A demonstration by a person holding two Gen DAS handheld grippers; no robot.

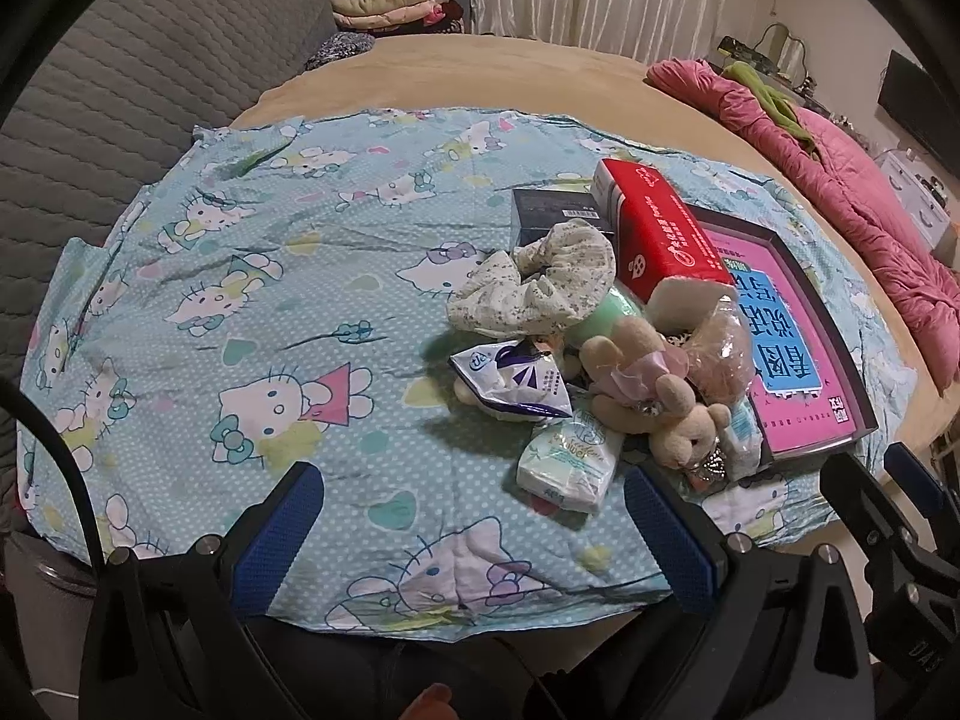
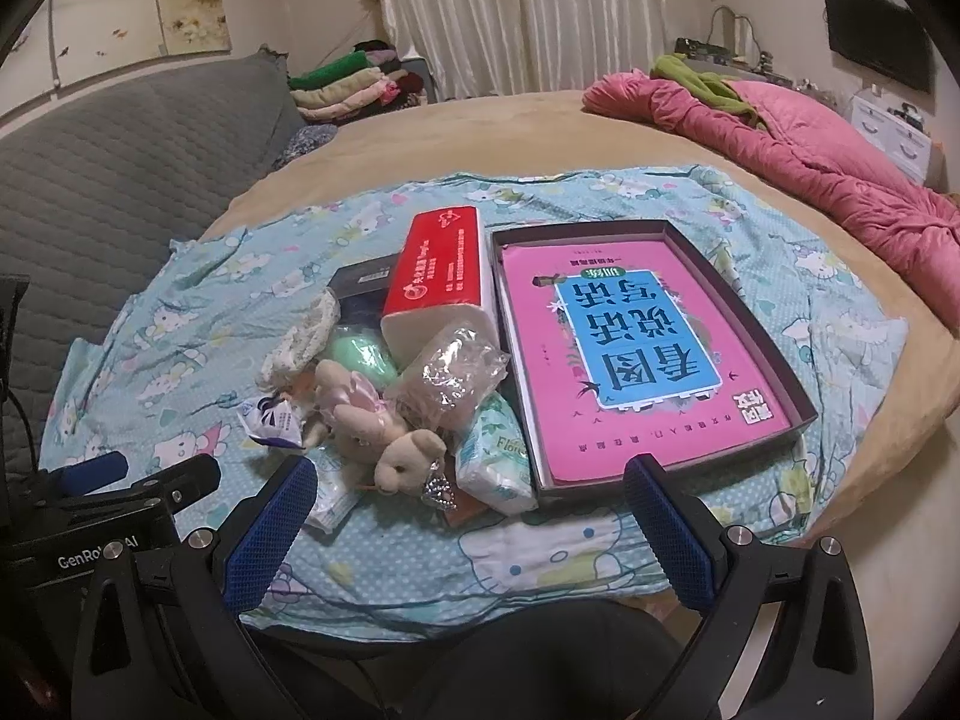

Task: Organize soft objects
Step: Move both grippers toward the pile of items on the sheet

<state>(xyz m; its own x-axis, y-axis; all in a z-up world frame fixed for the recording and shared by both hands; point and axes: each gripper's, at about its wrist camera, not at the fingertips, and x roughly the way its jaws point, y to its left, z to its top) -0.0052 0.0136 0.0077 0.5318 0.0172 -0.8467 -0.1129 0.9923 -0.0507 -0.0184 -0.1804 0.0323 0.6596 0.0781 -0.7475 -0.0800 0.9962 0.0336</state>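
A pile of soft things lies on a Hello Kitty cloth [image 1: 270,312] [image 2: 600,552]: a beige plush bunny [image 1: 654,396] [image 2: 384,426], a floral scrunchie [image 1: 540,282] [image 2: 300,336], tissue packs [image 1: 570,462] [image 2: 495,456], a white-blue sachet [image 1: 510,378] [image 2: 273,420], a clear bag [image 1: 717,336] [image 2: 450,378] and a green soft item [image 2: 360,354]. A red tissue box [image 1: 657,234] [image 2: 441,264] lies beside a dark tray [image 1: 840,324] [image 2: 774,354] holding a pink book [image 2: 630,354]. My left gripper [image 1: 474,534] is open, near the pile. My right gripper [image 2: 471,531] is open, in front of the tray.
A grey quilted sofa [image 1: 120,90] [image 2: 120,168] stands at the left. A pink quilt [image 1: 840,180] [image 2: 810,156] lies at the right on the tan bed [image 1: 480,72]. Folded clothes [image 2: 348,84] are stacked at the back. A dark box [image 1: 552,210] lies behind the scrunchie.
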